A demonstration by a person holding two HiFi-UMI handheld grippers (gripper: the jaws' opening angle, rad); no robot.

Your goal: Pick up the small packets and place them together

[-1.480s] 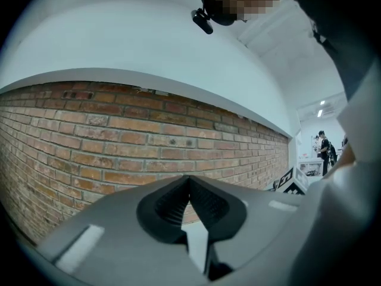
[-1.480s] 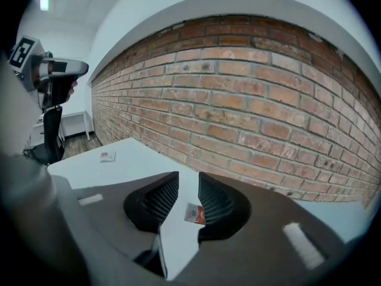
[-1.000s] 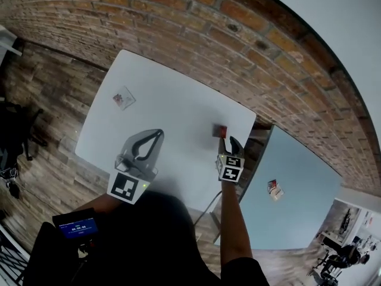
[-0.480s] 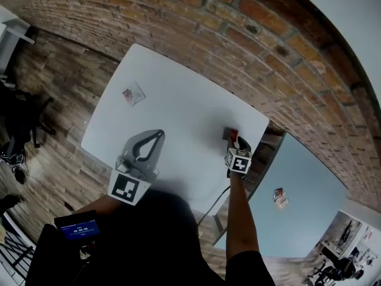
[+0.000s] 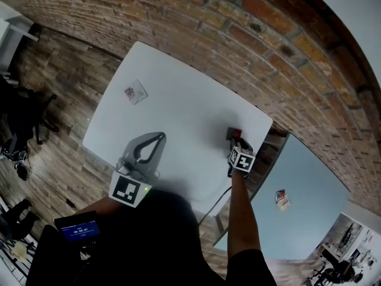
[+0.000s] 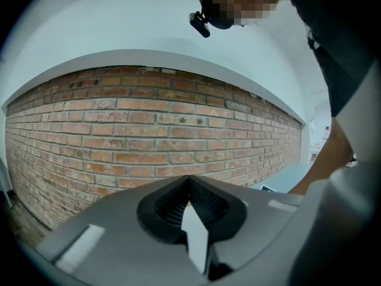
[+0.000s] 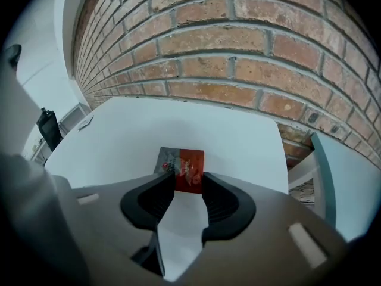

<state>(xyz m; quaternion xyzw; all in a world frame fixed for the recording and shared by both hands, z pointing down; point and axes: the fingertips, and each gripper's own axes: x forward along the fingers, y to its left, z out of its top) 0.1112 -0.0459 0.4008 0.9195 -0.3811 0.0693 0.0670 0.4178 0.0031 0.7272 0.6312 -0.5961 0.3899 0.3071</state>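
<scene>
A small red and grey packet [image 7: 182,162] lies flat near the white table's [image 5: 178,112] right corner, also seen in the head view as the red packet [image 5: 233,133]. My right gripper [image 7: 183,182] points steeply down at it, open, with the packet's near edge between the fingertips [image 7: 161,177]; the jaws have just closed slightly. From the head view the right gripper [image 5: 239,143] sits right over that packet. A second packet [image 5: 136,92] lies at the table's far left. My left gripper [image 5: 158,137] hovers over the near edge, shut and empty; in its own view the left gripper [image 6: 190,182] faces the brick wall.
A brick wall [image 5: 250,46] runs behind the table. To the right stands a pale blue table [image 5: 303,183] with another small packet [image 5: 281,199] on it. Wooden floor [image 5: 53,88] lies to the left, with dark gear at the left edge.
My right gripper has dropped down onto the red packet at the table's right corner. The left gripper has stayed where it was.
</scene>
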